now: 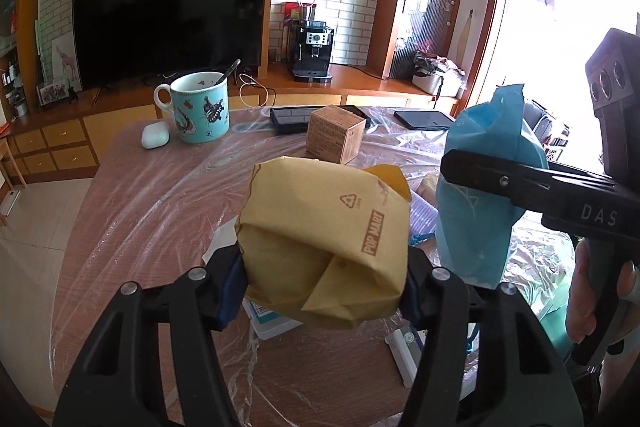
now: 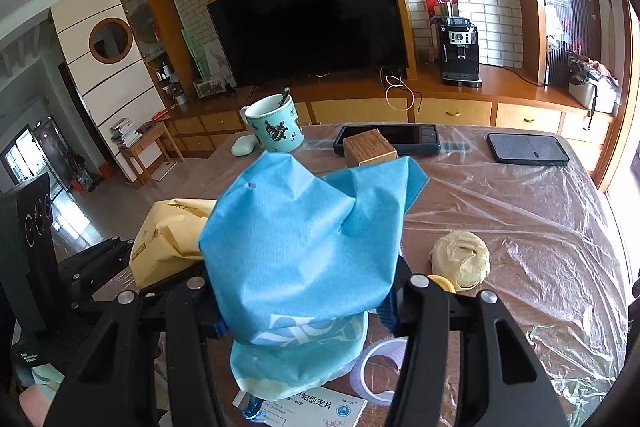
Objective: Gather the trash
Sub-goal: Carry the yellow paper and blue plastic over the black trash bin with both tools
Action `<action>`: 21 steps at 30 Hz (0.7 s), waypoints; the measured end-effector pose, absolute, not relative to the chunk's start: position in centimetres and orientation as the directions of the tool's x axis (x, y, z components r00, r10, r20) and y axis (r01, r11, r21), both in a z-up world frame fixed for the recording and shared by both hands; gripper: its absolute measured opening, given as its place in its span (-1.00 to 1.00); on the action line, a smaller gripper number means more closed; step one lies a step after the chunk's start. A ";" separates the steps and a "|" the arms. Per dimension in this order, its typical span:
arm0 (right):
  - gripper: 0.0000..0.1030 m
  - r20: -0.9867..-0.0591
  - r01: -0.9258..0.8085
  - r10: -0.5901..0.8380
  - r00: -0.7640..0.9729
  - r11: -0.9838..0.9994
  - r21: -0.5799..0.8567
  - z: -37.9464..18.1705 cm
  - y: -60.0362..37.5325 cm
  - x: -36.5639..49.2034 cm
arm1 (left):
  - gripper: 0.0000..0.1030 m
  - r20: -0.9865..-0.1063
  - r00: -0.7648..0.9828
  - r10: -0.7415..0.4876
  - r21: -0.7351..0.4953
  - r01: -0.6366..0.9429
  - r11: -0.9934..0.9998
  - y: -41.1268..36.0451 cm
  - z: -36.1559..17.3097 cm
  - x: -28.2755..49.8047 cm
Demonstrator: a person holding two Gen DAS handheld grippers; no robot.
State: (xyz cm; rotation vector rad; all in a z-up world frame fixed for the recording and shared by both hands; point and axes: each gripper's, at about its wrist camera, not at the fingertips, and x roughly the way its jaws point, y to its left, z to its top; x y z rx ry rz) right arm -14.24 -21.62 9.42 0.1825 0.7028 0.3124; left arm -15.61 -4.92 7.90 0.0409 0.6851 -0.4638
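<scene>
Yellow bag [image 1: 324, 251] between clamping fingers [image 1: 234, 283]

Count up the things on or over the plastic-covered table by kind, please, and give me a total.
Paper bags, held in the grippers: 2, yellow bag, blue bag
Mugs: 1, teal mug
Small cardboard boxes: 1, brown box
Dark flat devices: 2, long one, phone
Earbud cases: 1, white case
Tape rolls: 1
Crumpled wrappers: 1
Total: 9
</scene>
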 end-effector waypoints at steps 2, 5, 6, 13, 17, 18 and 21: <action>0.02 -0.598 -0.222 0.341 0.726 0.938 0.265 9.7 -21.7 -14.7 | 0.15 -0.611 0.679 -0.406 -0.119 0.429 0.896 -4.9 8.2 -15.8; 0.02 -0.584 -0.235 0.340 0.737 0.939 0.251 10.4 -21.6 -15.4 | 0.15 -0.597 0.689 -0.411 -0.113 0.435 0.893 -4.9 8.8 -16.4; 0.02 -0.580 -0.238 0.338 0.741 0.940 0.243 10.6 -21.6 -15.6 | 0.15 -0.594 0.690 -0.413 -0.111 0.438 0.892 -4.9 9.0 -16.5; 0.01 -0.532 -0.277 0.356 0.768 0.934 0.225 12.6 -22.0 -17.5 | 0.15 -0.562 0.695 -0.448 -0.140 0.454 0.880 -4.2 11.0 -17.8; 0.01 -0.512 -0.299 0.359 0.780 0.933 0.200 13.6 -22.3 -19.4 | 0.15 -0.549 0.706 -0.447 -0.110 0.469 0.876 -3.7 12.2 -19.5; 0.01 -0.509 -0.301 0.359 0.782 0.933 0.195 13.6 -22.5 -19.8 | 0.15 -0.548 0.705 -0.450 -0.108 0.474 0.874 -3.6 12.3 -19.9; 0.01 -0.508 -0.302 0.355 0.785 0.935 0.186 13.7 -22.6 -20.3 | 0.15 -0.553 0.701 -0.451 -0.098 0.482 0.870 -3.6 12.4 -20.6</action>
